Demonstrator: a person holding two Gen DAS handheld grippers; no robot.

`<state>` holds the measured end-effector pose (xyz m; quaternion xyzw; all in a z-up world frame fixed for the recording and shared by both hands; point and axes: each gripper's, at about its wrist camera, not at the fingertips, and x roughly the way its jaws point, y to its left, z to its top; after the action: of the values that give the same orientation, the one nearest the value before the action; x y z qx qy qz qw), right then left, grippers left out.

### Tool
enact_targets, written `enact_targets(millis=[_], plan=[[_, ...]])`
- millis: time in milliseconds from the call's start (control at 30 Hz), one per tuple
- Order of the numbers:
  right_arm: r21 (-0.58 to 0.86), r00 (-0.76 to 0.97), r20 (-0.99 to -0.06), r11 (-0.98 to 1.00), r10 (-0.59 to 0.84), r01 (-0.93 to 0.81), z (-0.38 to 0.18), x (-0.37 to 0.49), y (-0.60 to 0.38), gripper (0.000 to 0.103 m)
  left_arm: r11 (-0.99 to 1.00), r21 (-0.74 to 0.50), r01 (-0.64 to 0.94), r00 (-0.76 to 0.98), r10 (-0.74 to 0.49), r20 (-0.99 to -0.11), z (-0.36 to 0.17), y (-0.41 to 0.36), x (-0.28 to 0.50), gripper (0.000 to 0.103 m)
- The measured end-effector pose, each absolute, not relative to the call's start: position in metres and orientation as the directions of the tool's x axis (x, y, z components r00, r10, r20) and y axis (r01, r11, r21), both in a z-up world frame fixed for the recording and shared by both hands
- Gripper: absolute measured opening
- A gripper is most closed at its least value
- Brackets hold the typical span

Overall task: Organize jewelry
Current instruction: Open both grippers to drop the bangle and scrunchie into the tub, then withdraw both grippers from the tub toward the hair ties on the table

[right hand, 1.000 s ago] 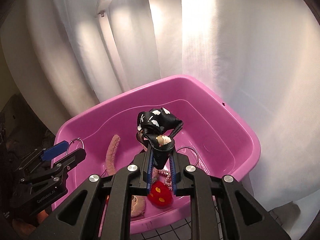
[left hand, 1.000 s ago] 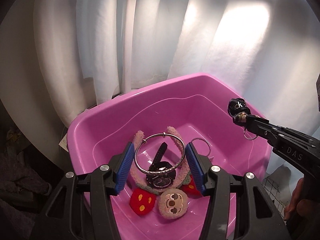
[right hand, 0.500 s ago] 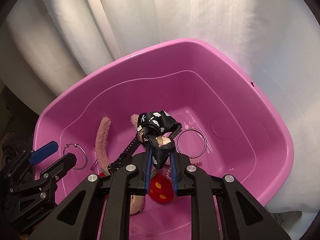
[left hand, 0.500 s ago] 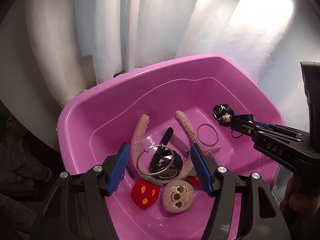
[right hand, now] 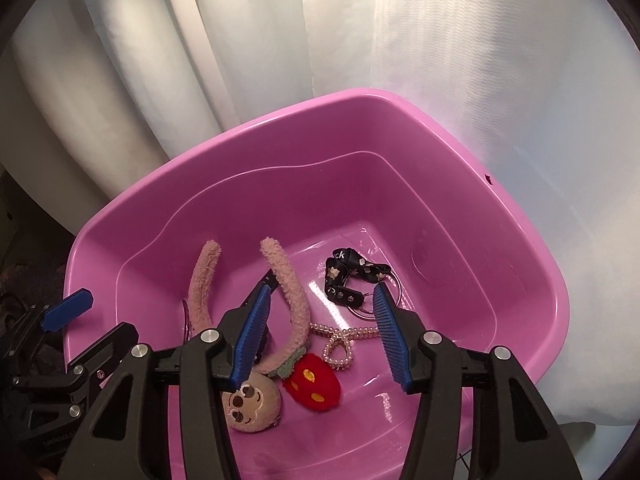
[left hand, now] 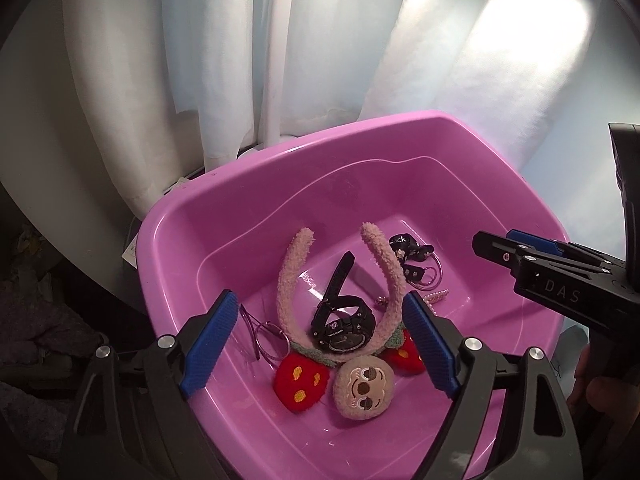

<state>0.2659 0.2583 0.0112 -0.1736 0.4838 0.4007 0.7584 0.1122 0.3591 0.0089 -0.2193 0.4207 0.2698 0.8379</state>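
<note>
Jewelry scattered across floor of pink basin (left hand: 180,240), seen first through left wrist camera. Left gripper (left hand: 318,344) spread wide, blue pads (left hand: 208,344) empty, hovering over near-left part of basin and angled down into it. Thin silver hoop (left hand: 272,340) lying by left wall, just beside left pad. Black watch (left hand: 340,320) resting inside arc of fuzzy pink headband (left hand: 296,264), strap pointing toward far wall. Headband's plush face (left hand: 362,394) and red strawberry charms (left hand: 298,384) at near edge. Black printed strap (left hand: 408,248) with metal ring toward far-right corner, touching right prong of headband. Right gripper (left hand: 516,244) reaching in from right above rim, fingers parted, nothing between them. White curtain (left hand: 360,40) hanging behind basin, brightly lit at upper right.

From right wrist camera: right gripper (right hand: 320,330) likewise wide apart and empty, poised above near-middle of basin (right hand: 520,248), tilted downward. Black printed strap (right hand: 352,270) on floor just past right pad, ring (right hand: 370,304) partly hidden behind that pad. Pearl string (right hand: 342,342) looped between fingers, beside one strawberry charm (right hand: 314,380). Headband (right hand: 288,284) left of centre, plush face (right hand: 250,406) partly hidden behind left finger. Left gripper (right hand: 90,316) over left rim, parted. White curtain (right hand: 480,60) behind.
</note>
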Motion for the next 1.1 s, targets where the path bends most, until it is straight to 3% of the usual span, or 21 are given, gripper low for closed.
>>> enact_targets(millis=[600, 1100], plan=[[0.143, 0.249, -0.833, 0.626, 0.495, -0.767, 0.038, 0.243, 0.235, 0.053, 0.764, -0.139, -0.630, 0.530, 0.292, -0.796, 0.025, 0.353, 0.085, 0.083], [0.251, 0.372, -0.718, 0.717, 0.589, -0.650, 0.059, 0.189, 0.131, 0.060, 0.804, -0.101, -0.586, 0.626, 0.369, -0.686, 0.051, 0.322, 0.065, 0.088]])
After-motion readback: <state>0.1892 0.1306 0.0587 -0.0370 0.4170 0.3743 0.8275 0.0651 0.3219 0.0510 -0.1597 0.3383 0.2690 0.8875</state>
